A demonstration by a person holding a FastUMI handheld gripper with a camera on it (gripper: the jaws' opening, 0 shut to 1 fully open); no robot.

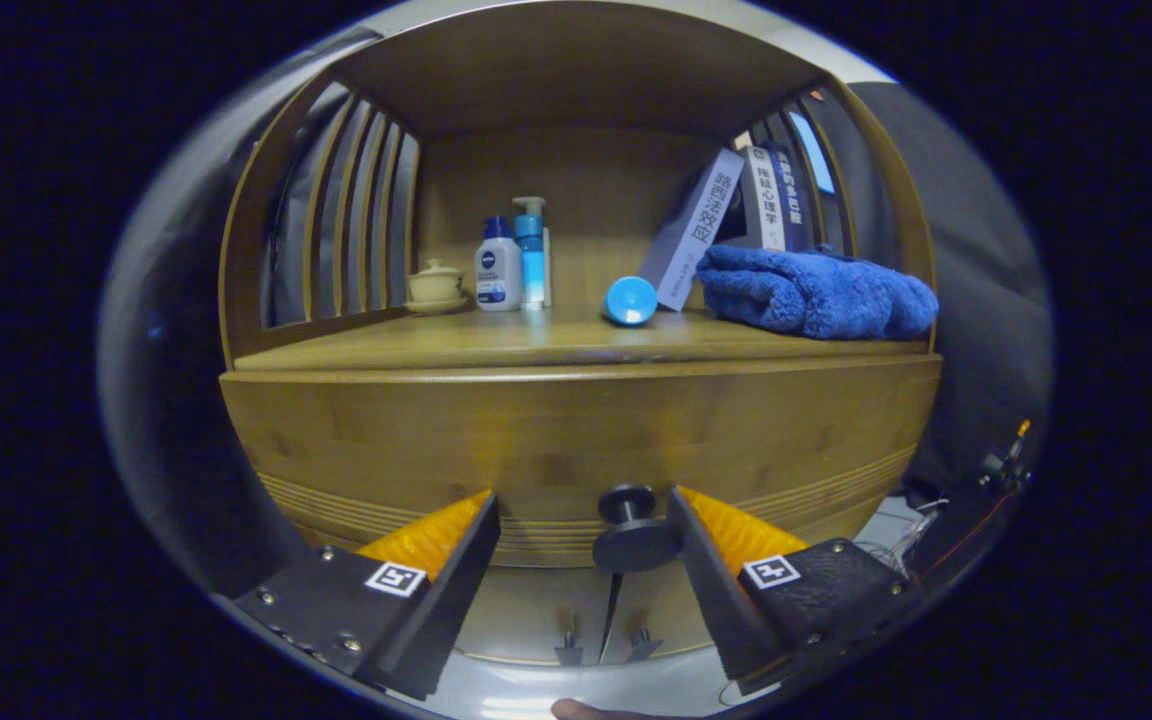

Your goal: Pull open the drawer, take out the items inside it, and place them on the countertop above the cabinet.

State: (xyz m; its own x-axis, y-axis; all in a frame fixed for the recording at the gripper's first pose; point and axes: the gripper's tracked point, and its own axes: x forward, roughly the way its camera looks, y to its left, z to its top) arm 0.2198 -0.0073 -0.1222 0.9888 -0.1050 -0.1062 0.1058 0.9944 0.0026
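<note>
**Fingers spread at the drawer knob**

My gripper [581, 545] is spread wide and holds nothing. The knob [628, 530] sits between my fingers, nearer the right one, which looks close to it or just touching; the left one is well clear. The drawer [576, 440] looks shut: its front is flush under the countertop [496, 345], and I cannot see inside, so what it holds is hidden from me.

That fits two stages. Either I am lining up on the knob to pull, or the drawer has been pushed back in and I am at the knob with the job behind me. On the countertop lie a blue towel [816, 290], a blue ball [630, 300], two bottles [514, 262], a lidded cup [435, 285] and leaning books [726, 225]; I cannot tell whether any of them came from the drawer.

If a pull is due, I judge it calls for centring the knob between my fingers, closing on its thin neck behind the round cap, and drawing straight back.

The cabinet is warm, smooth wood with fine horizontal grooves low on the drawer front and slatted sides. The knob is dark, matte and mushroom-shaped. The towel is plush and folded, the ball glossy.
</note>
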